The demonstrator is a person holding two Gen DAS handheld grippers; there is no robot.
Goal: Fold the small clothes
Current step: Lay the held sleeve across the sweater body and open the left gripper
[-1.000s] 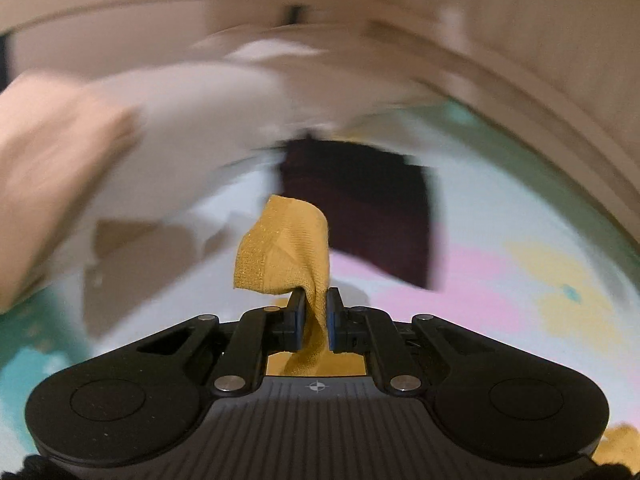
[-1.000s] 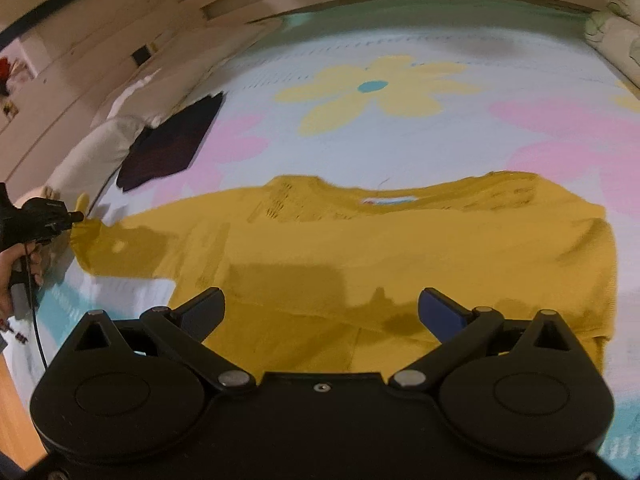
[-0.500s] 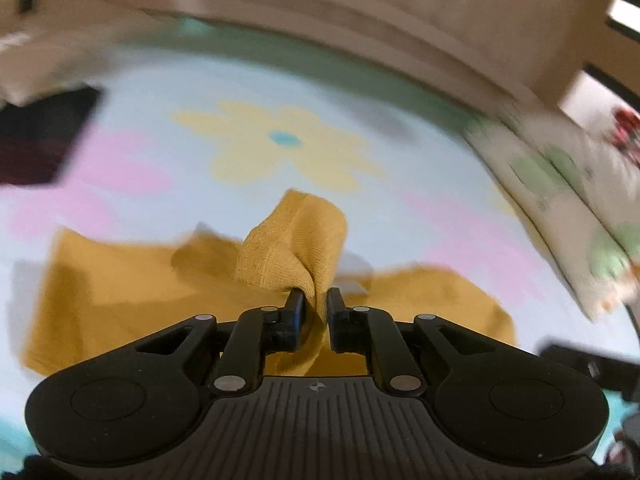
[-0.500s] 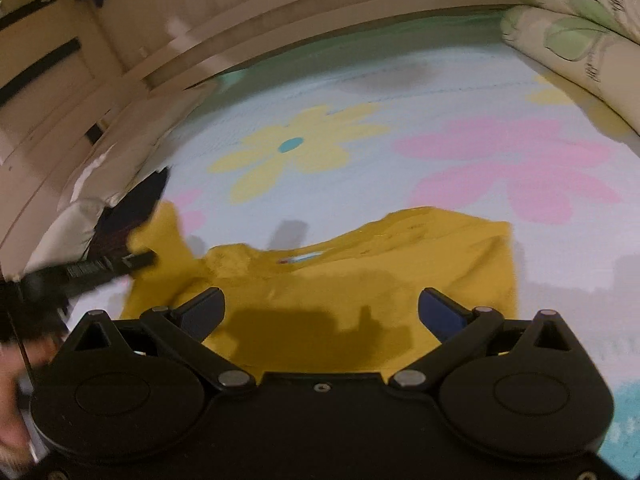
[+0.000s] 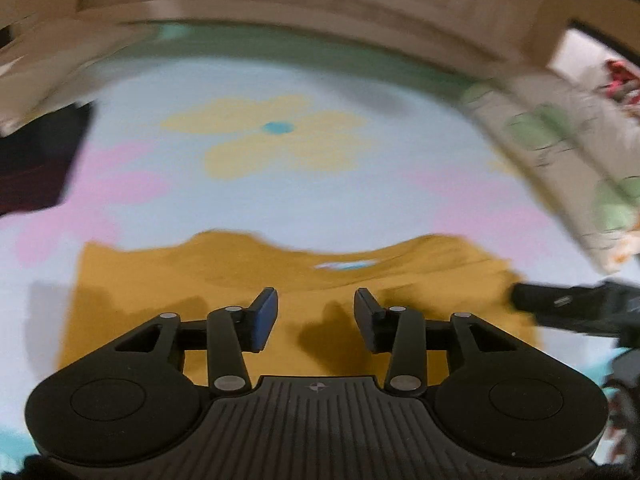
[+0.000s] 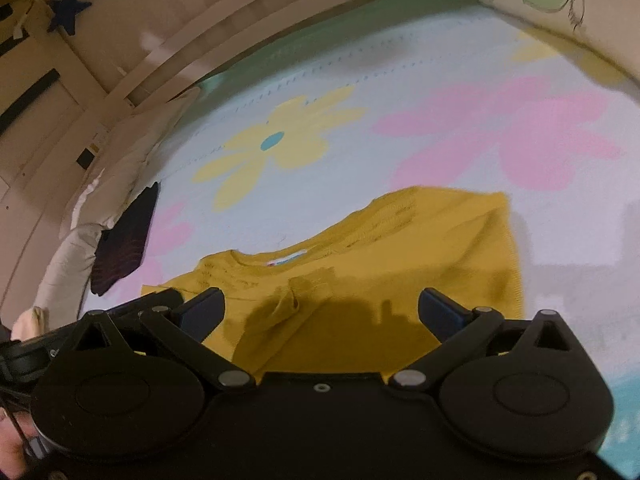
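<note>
A mustard yellow shirt lies flat on the flowered bed cover, with its left sleeve folded in over the body; it also shows in the right wrist view. My left gripper is open and empty just above the shirt's middle. My right gripper is open and empty over the shirt's lower part. The right gripper's body shows at the right edge of the left wrist view. The left gripper's body shows at the left in the right wrist view.
A dark folded garment lies at the left edge of the bed, also in the left wrist view. Pillows line the right side. A wooden bed rail runs along the back.
My left gripper carried the yellow sleeve to the right over the shirt, then opened and let it go. The sleeve now lies folded on the body. The right gripper stayed open.
</note>
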